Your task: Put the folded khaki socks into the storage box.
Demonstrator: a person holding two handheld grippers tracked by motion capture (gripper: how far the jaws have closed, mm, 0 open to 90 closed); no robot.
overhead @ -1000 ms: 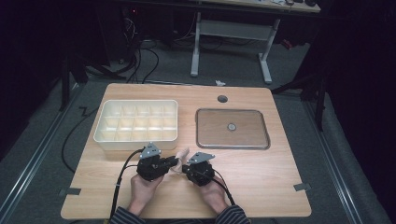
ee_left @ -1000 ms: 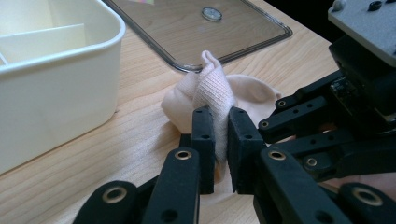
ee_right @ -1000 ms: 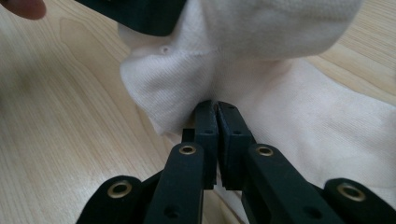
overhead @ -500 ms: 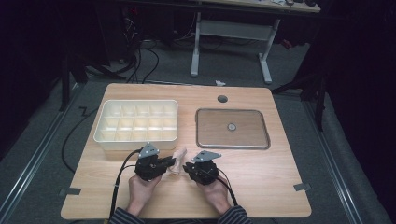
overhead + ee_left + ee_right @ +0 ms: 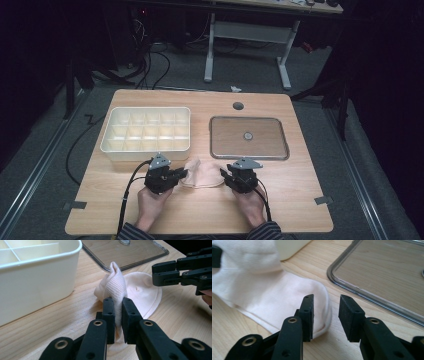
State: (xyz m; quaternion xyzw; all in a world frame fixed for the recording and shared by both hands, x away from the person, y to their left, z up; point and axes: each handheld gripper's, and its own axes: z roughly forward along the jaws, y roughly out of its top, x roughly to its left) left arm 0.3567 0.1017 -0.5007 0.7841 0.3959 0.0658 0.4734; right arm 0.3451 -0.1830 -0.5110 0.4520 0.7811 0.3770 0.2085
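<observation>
A pale cream sock (image 5: 202,175) lies on the wooden table (image 5: 300,200) between my two grippers. My left gripper (image 5: 183,173) is shut on the sock's left end; in the left gripper view its jaws (image 5: 118,315) pinch a raised ribbed fold of the sock (image 5: 141,293). My right gripper (image 5: 224,175) is at the sock's right end and its jaws have just been opening. In the right gripper view that gripper (image 5: 326,313) stands open, with the sock's rounded edge (image 5: 274,298) lying loose at its left jaw. The pads do not press on it.
A cream compartment box (image 5: 147,133) stands behind the left gripper, close to it (image 5: 37,277). A flat clear tray with a metal rim (image 5: 248,119) and a small knob lies behind the right gripper (image 5: 352,287). The table's front edge is near the person's sleeves.
The right gripper has moved right, away from the left one, and its jaws have opened off the sock. The sock now lies spread wider between them. The left gripper has stayed put.
</observation>
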